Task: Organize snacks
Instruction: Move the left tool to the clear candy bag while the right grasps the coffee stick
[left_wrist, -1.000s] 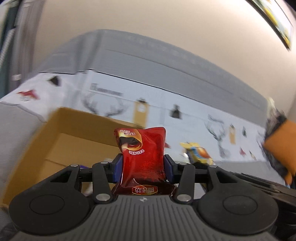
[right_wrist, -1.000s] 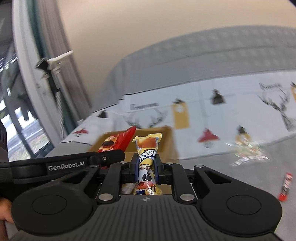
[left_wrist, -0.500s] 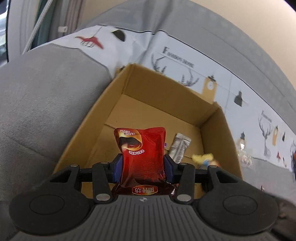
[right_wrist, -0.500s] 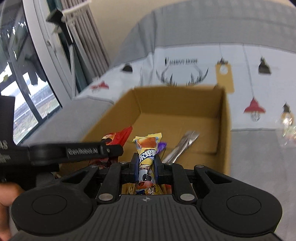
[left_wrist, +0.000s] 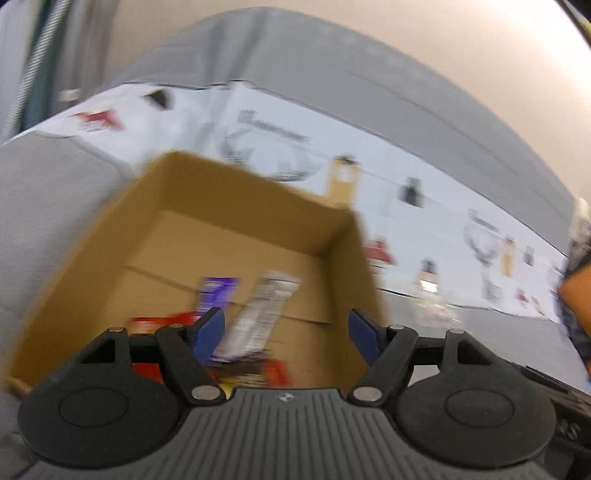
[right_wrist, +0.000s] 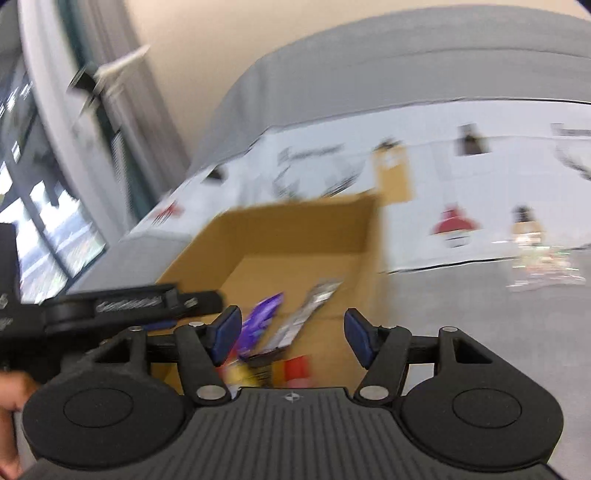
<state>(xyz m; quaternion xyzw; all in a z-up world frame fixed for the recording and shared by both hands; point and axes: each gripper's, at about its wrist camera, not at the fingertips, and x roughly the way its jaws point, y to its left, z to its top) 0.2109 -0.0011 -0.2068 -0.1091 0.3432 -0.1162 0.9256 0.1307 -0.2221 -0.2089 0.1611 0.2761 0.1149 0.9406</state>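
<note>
Snacks in one cardboard box (left_wrist: 236, 206)

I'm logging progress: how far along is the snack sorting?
Done: several packets, purple and silver among them, lie in the box. In hand: nothing; both grippers have just opened, empty. Left: a clear packet on the sofa.

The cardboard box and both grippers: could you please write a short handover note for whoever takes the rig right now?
Left gripper: open, fingers have just been opening, nothing between them.
Right gripper: open, likewise just opened, nothing held.
Cardboard box: on the grey sofa, holding a purple packet, a silver packet and red and yellow snacks, blurred.
Done: both carried snacks released.
Left: clear wrapper on the sofa.
</note>
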